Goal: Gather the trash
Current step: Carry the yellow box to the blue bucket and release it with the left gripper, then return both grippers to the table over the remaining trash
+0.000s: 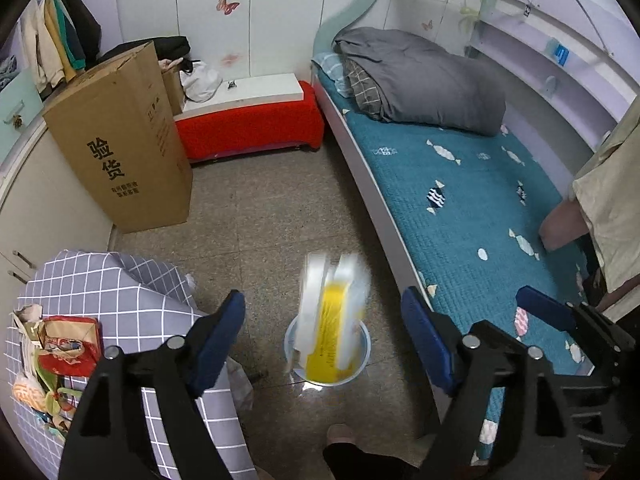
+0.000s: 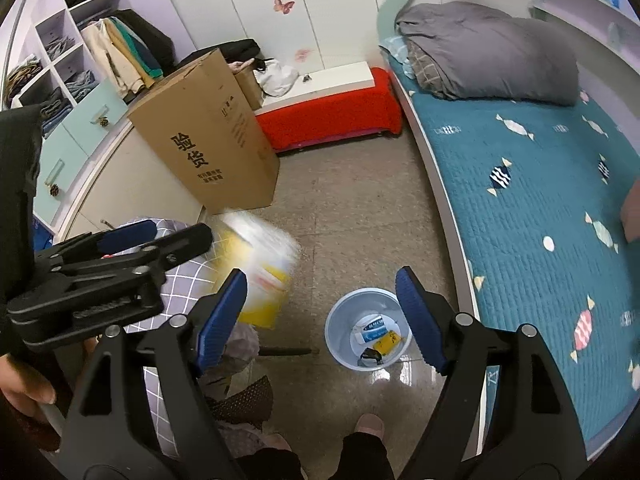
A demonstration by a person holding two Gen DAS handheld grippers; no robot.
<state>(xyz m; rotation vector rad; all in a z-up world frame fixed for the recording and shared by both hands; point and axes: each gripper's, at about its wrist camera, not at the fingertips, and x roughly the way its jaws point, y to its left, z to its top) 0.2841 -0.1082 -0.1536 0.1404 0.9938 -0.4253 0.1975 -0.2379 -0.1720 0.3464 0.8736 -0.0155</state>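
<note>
The bed [image 1: 460,184], with its teal quilted cover printed with candy shapes, ran along the right of both claws and away from them. The tall brown cardboard box [image 1: 120,140] stood ahead and to the left. The chair draped in grey cloth with a white grid [image 1: 120,292] sat just left of the left claw. The speckled tile floor [image 1: 272,208] lay open ahead of both claws.

The small round pale-blue plastic bin [image 2: 340,312] stood on that floor. In the right wrist view it lay between the 2 blue-padded fingers and beyond their tips. A few scraps already lay in its bottom.

The yellow-and-white flat packet [image 1: 332,316] appeared blurred, which suggested free fall. In the left wrist view it hung between the fingers and over the bin mouth, touching neither pad.

The left claw [image 1: 324,340] was spread wide, with nothing between its pads. The right claw [image 2: 320,316] was likewise spread and empty.

Step in hand, as judged: drop of 1 piece of trash into the bin.

1. Both claws should stay spread until the packet has settled.
2. The packet looked tall against the bin, so it could catch on the rim or stand proud.
3. If it leans out, 1 light push on its top edge should seat it.
4. The bin seemed light; any contact with its rim should be gentle.
</note>
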